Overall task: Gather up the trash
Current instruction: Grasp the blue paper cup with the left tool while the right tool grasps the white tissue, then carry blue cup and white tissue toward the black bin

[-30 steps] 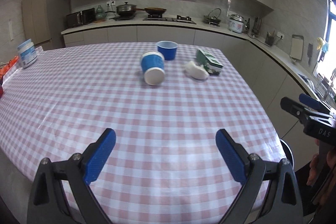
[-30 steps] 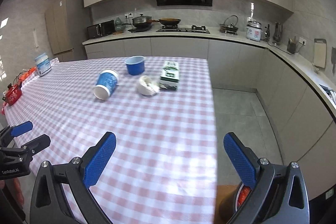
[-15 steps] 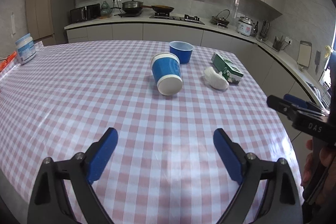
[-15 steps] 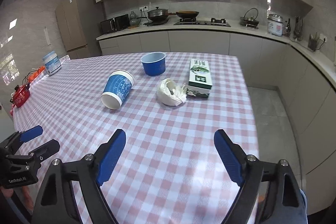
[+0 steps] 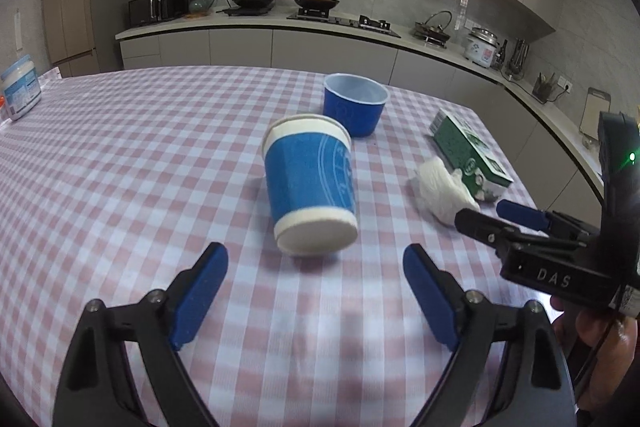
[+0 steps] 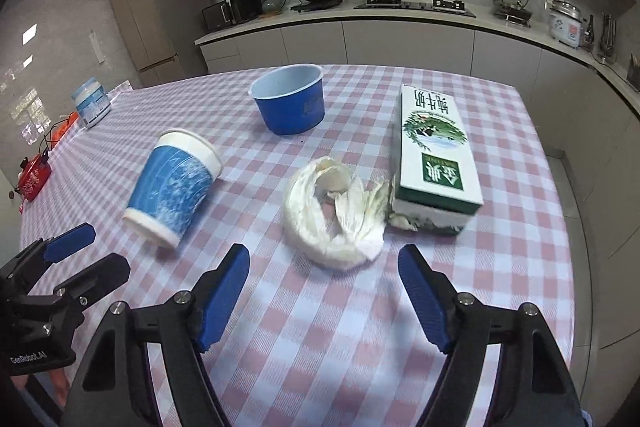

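The crumpled white paper wad (image 6: 334, 215) lies at the centre of your right-wrist view, just above the gap of your right gripper (image 6: 324, 297), whose empty blue pads are closing. The tipped blue-and-white paper cup (image 5: 310, 187) lies mid-frame in the left-wrist view, long axis running up the picture, base toward your left gripper (image 5: 316, 297), which is wide, narrowing and holds nothing. Each hand is nearest its own item. Compared with a second ago, both items loom far larger and closer.
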Action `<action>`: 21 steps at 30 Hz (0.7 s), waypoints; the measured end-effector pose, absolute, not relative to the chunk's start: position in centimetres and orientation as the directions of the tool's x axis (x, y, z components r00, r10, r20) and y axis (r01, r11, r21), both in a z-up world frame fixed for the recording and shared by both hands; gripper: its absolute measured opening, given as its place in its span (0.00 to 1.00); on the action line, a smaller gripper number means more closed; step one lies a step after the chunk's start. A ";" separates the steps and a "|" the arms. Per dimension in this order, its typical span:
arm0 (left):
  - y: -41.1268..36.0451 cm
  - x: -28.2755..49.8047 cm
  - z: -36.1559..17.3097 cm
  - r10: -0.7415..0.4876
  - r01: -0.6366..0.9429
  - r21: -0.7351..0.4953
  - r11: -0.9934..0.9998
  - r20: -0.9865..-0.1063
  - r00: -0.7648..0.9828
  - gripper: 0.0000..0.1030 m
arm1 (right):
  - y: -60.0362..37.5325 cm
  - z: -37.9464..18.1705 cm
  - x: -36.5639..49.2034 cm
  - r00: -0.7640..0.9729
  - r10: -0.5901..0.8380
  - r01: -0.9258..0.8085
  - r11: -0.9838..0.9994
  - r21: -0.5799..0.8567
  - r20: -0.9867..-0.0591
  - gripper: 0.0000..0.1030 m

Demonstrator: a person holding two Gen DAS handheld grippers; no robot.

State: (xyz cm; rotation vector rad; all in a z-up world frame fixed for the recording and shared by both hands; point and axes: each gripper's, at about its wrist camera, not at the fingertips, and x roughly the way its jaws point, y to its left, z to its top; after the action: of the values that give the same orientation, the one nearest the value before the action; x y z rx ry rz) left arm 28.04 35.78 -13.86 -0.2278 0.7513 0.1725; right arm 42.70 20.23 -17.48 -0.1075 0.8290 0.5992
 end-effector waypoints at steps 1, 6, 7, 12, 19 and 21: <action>36.0 28.8 -14.0 0.074 -0.239 -0.143 0.961 -0.696 0.715 0.87 | 20.5 -17.8 43.5 0.512 0.461 -0.540 0.829 0.145 -0.725 0.76; 36.7 31.6 -15.1 0.065 -0.243 -0.146 0.959 -0.721 0.690 0.82 | 21.9 -19.2 45.8 0.467 0.471 -0.566 0.809 0.156 -0.748 0.68; 36.9 32.0 -15.4 0.057 -0.242 -0.153 0.958 -0.727 0.684 0.81 | 22.1 -19.2 46.1 0.464 0.472 -0.569 0.807 0.155 -0.750 0.66; 37.3 33.1 -16.4 0.023 -0.238 -0.182 0.954 -0.748 0.663 0.60 | 22.7 -19.3 46.8 0.447 0.485 -0.589 0.792 0.161 -0.751 0.44; 37.0 31.0 -15.4 0.018 -0.222 -0.187 0.957 -0.726 0.687 0.58 | 22.6 -18.2 45.1 0.451 0.523 -0.628 0.762 0.159 -0.723 0.32; 36.8 30.0 -14.8 0.022 -0.216 -0.180 0.960 -0.718 0.696 0.58 | 22.5 -17.8 44.3 0.456 0.531 -0.630 0.759 0.162 -0.714 0.32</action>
State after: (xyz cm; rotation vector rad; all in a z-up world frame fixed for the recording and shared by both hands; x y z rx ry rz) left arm 29.99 36.83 -14.85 -0.2601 0.7919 0.1348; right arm 44.28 22.49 -17.78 -0.1320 0.8303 0.7187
